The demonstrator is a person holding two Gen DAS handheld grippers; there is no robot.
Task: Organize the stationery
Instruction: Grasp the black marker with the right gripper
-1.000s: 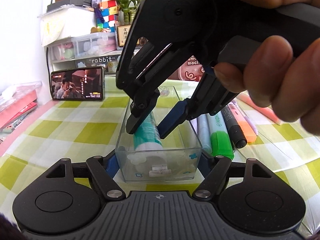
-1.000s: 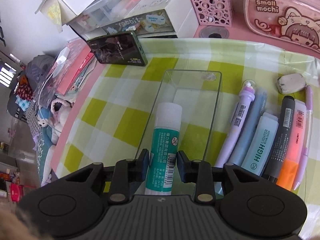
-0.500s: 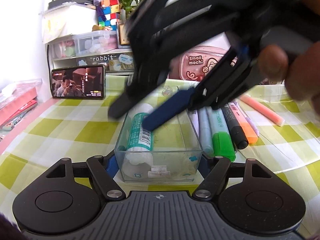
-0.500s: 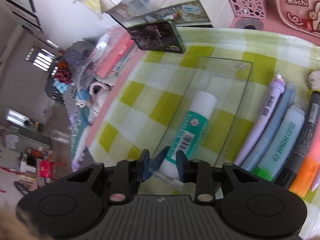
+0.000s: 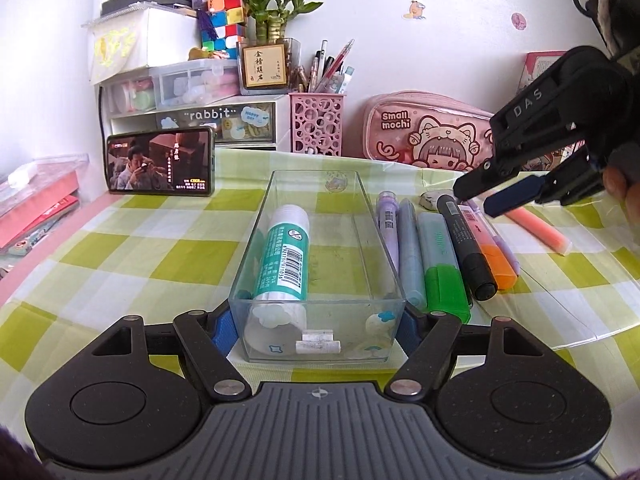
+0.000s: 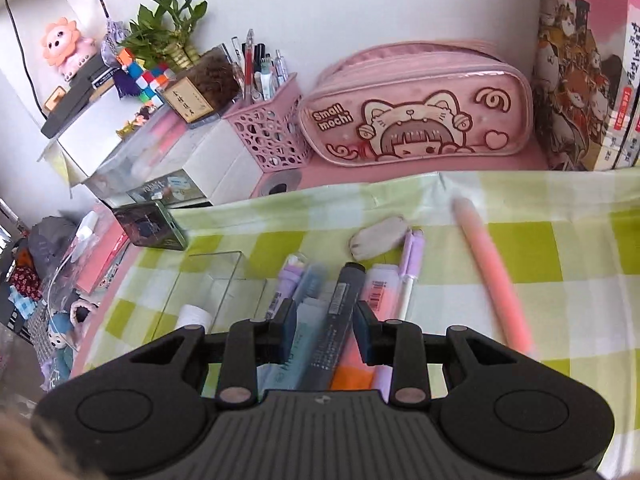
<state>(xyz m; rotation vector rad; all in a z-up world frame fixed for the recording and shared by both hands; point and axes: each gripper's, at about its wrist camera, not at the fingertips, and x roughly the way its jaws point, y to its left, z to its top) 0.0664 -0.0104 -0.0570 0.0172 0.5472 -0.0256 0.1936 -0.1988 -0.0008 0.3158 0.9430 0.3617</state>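
- The left gripper (image 5: 318, 322) is clamping the near end of the clear tray (image 5: 256, 236), one pad on each side wall, pinning it to the checked cloth (image 5: 160, 256).
- A glue stick (image 5: 286, 260) is lying inside the tray along its left wall, cap toward the far end.
- The right gripper (image 6: 325, 330) is hanging over the row of markers just right of the tray, its jaws partly apart and empty; the black marker (image 6: 338, 320) is sitting in the gap below them, and contact cannot be read from the blurred wrist view.
- A pink pen (image 5: 536, 228) is lying apart, toward the cloth's right edge.
- The markers are looking light, stiff and smooth-barrelled, so likely slippery; they are packed touching, so a mid-barrel pinch across the width seems best.
- The tray is thin and rigid; it is probably prone to sliding if released.
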